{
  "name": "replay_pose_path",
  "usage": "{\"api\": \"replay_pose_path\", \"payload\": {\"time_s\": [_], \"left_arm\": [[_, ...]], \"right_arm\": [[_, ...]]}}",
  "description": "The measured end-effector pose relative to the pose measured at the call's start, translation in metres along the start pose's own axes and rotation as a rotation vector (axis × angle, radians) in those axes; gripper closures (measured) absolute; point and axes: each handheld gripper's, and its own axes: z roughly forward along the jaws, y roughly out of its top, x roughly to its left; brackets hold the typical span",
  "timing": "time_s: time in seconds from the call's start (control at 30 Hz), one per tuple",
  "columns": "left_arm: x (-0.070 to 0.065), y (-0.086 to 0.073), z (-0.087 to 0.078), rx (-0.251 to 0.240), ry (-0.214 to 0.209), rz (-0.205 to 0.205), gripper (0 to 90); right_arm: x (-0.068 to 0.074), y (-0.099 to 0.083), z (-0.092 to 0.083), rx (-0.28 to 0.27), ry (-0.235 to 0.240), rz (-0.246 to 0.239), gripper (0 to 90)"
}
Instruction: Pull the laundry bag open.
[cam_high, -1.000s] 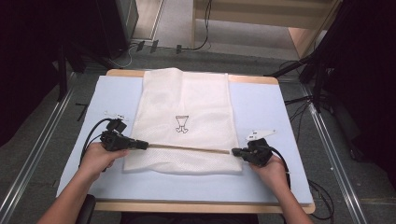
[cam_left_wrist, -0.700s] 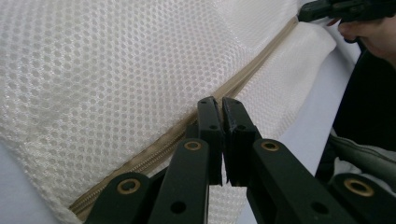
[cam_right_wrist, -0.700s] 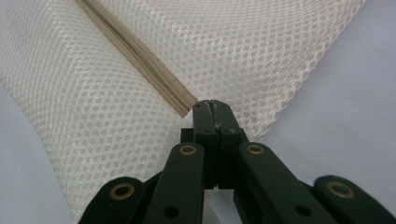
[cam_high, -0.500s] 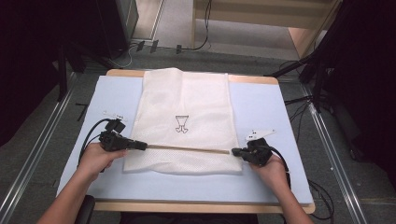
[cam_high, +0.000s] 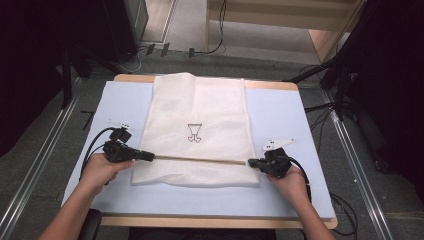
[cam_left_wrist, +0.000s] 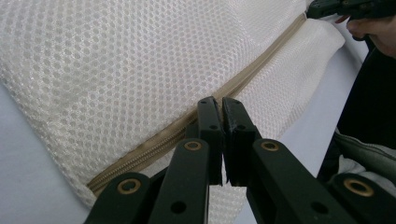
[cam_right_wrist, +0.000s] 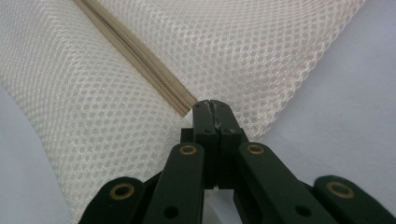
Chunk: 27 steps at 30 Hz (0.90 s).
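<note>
A white mesh bag (cam_high: 197, 131) lies flat in the middle of the high view, on a pale blue mat (cam_high: 295, 120) covering a table (cam_high: 210, 221) with a wooden edge. At the bag's centre is a small dark printed emblem (cam_high: 194, 133), a triangle-topped outline figure; no letters or brand words can be read on it or anywhere else.

A tan zipper (cam_high: 200, 160) runs across the lower part of the bag, from left to right in the high view.

The left gripper (cam_high: 148, 157) sits at the lower left of the high view, held in the left hand (cam_high: 100, 170), its tips at the zipper's left end. In the left gripper view its jaws are nearly together, with only a thin slit between them, and their tips lie over the zipper (cam_left_wrist: 159, 140) on the mesh (cam_left_wrist: 116, 60); whether they pinch anything I cannot tell.

The right gripper (cam_high: 251, 162) is at the lower right of the high view, in the right hand (cam_high: 290, 181), its tips at the zipper's right end. In the right gripper view the jaws are pressed fully together, right at the end of the zipper (cam_right_wrist: 140, 60), apparently clamped on it.

The right gripper (cam_left_wrist: 345, 7) also appears at the upper right corner of the left gripper view, at the far end of the zipper.

Black cables trail from both grippers over the mat.
</note>
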Motion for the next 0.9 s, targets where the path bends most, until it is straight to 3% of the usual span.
{"api": "replay_pose_path", "payload": {"time_s": [0.3,0.47,0.63,0.83,0.9], "left_arm": [[0.008,-0.007,-0.011,-0.01,0.033,-0.015,88.6],[0.017,-0.018,-0.029,-0.06,0.073,-0.032,88.6],[0.03,-0.032,-0.048,-0.106,0.079,-0.05,88.6],[0.034,-0.036,-0.05,-0.11,0.078,-0.056,88.5],[0.037,-0.038,-0.051,-0.11,0.08,-0.074,88.5]], "right_arm": [[-0.001,0.001,0.0,0.005,0.008,-0.004,90.0],[-0.002,0.001,0.0,0.01,0.017,0.002,90.0],[-0.003,0.002,0.0,0.011,0.019,-0.002,90.0],[-0.003,0.003,0.001,0.018,0.024,-0.005,90.0],[-0.003,0.004,0.002,0.018,0.03,-0.013,90.0]]}}
